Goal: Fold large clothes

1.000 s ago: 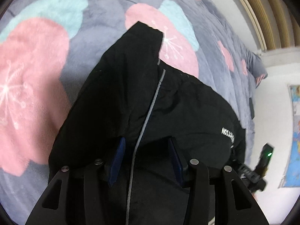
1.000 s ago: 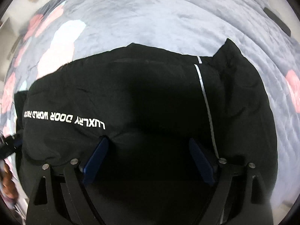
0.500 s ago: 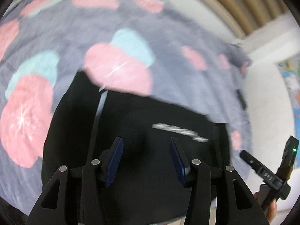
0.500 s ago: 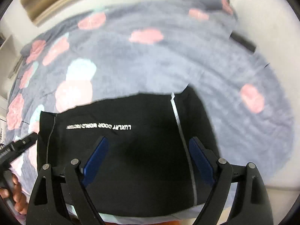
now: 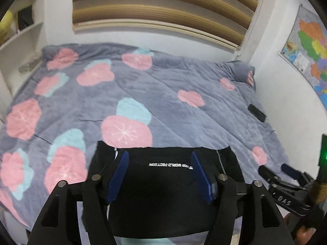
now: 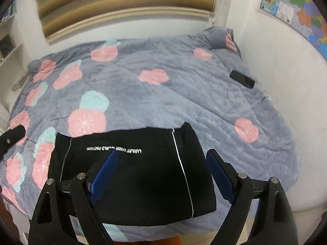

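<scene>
A folded black garment with white lettering and thin pale piping [image 6: 132,173] lies flat at the lower centre of both frames, on the near edge of a grey fleece blanket patterned with pink and teal flowers [image 6: 184,94]. The left gripper [image 5: 159,171] hangs above the garment, blue-padded jaws spread wide apart and holding nothing. The right gripper [image 6: 161,171] hovers likewise, its jaws apart and empty. A black slab-shaped phone [image 6: 242,79] rests on the blanket at the upper right, well apart from the garment. A coloured wall map [image 5: 308,47] fills the upper right corner.
</scene>
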Demonstrator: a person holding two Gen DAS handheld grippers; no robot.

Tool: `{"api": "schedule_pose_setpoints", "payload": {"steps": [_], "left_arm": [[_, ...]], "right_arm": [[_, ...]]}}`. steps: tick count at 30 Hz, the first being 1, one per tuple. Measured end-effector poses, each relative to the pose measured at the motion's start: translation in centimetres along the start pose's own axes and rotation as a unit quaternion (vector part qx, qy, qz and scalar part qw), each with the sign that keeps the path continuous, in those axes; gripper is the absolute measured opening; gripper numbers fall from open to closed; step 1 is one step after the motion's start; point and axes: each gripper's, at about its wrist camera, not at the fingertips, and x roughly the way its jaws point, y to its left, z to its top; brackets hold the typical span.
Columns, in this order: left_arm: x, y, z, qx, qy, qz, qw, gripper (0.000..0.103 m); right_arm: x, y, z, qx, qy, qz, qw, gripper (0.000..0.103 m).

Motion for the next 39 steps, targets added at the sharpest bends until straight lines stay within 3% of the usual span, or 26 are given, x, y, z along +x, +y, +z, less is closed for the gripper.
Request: {"api": "schedule_pose_setpoints", "payload": {"steps": [6,15,39], "left_arm": [[-0.6,-0.8,-0.6,0.015,-0.011,0.042,0.9989,0.068],[-0.5,-1.6,-1.3,0.016,-0.007,0.065,0.9977,0.068],[1.8,-0.4,-0.6,-0.002,0.011,0.077,0.997,0.068]], "right_arm": [[-0.5,0.7,0.3,-0.021,-0.014,-0.002,1.0,0.09],[0.2,1.3,-0.1,-0.032,-0.003,0.011,0.999,0.09],[2.9,1.7,0.4,-0.029,0.023,0.022,0.999,0.09]]}}
